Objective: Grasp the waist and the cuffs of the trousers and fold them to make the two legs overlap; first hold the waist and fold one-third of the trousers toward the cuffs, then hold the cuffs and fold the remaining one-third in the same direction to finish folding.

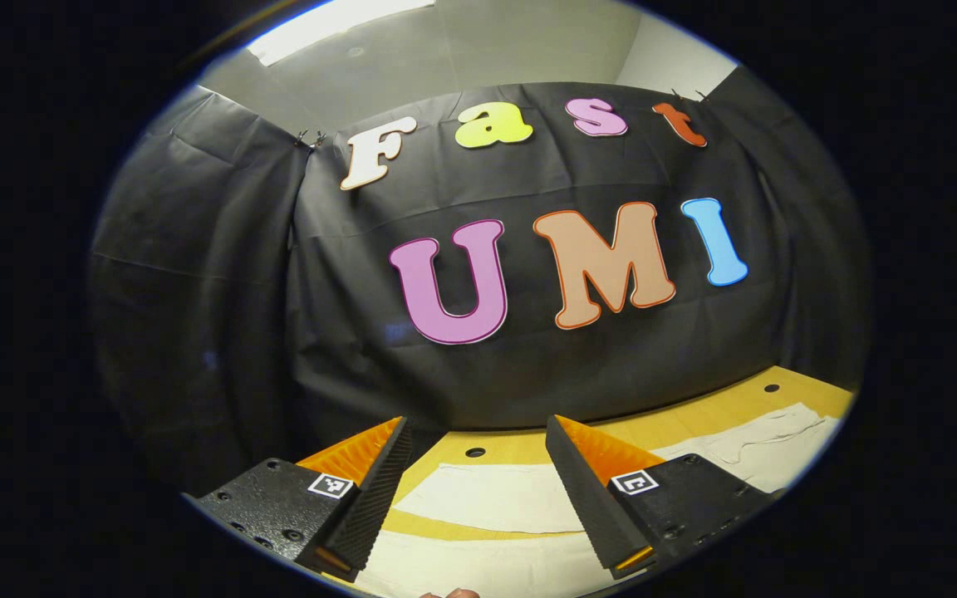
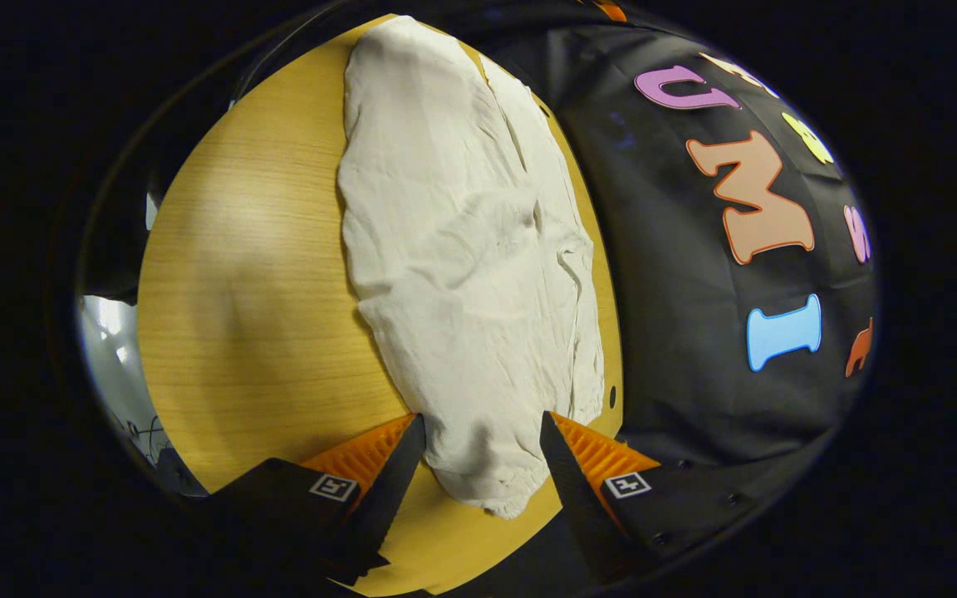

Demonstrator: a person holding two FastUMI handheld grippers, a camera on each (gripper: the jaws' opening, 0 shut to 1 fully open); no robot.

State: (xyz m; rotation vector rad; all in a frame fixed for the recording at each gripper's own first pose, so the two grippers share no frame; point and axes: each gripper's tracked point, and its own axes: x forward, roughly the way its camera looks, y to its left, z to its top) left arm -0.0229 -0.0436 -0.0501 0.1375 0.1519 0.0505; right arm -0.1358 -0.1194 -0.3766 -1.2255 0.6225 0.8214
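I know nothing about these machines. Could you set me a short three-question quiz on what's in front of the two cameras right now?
1. True or false: the right hand-held gripper is open, with the end of the white trousers lying between its fingers.
2. What do the trousers lie on? A) a wooden table B) a metal tray C) a carpet
3. Fill in: the left hand-held gripper is ____, gripping nothing.

Key
1. True; neither finger presses the cloth.
2. A, the wooden table.
3. open; its fingers stand apart above the trousers and table.
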